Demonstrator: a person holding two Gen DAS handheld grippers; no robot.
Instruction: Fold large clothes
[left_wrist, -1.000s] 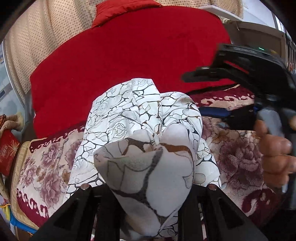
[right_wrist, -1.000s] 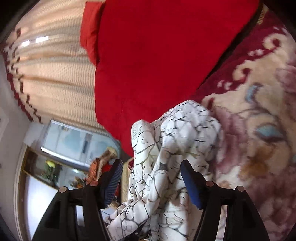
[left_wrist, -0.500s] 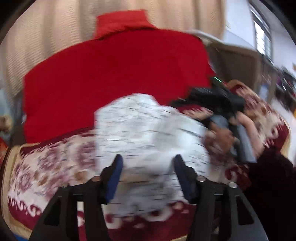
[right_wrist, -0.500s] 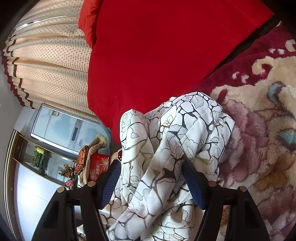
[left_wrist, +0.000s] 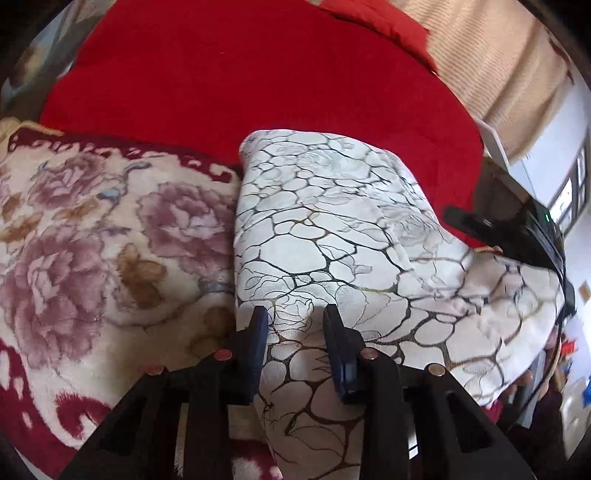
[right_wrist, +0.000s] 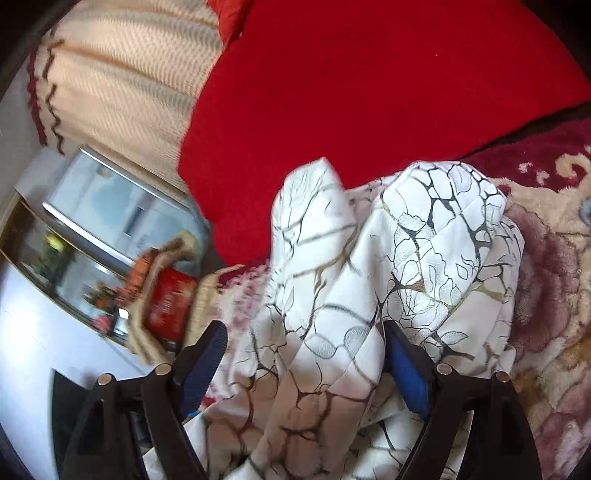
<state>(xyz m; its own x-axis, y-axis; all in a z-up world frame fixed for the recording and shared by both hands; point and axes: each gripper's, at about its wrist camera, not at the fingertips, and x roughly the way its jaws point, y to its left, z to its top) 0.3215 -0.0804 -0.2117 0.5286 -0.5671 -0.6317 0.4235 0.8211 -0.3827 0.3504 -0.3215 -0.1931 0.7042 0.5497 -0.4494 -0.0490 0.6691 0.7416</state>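
Note:
A white garment with a dark crackle and rose print (left_wrist: 332, 229) lies folded in a thick slab on the floral blanket (left_wrist: 92, 240). My left gripper (left_wrist: 295, 321) has its blue-padded fingers closed in around a raised fold at the garment's near edge. In the right wrist view the same garment (right_wrist: 369, 280) is bunched in two humps. My right gripper (right_wrist: 306, 350) stands wide open with cloth lying loosely between its fingers. The right gripper's black body (left_wrist: 517, 229) shows at the garment's far right in the left wrist view.
A red blanket (left_wrist: 258, 74) covers the bed behind the garment. A beige curtain (right_wrist: 122, 74) hangs behind. A glass cabinet and a red box (right_wrist: 166, 302) stand to the left past the bed edge.
The left gripper let go of the cloth bundle, swung left and lower, and closed on the garment's near edge. The garment now lies flatter. The right gripper stayed open and shifted slightly.

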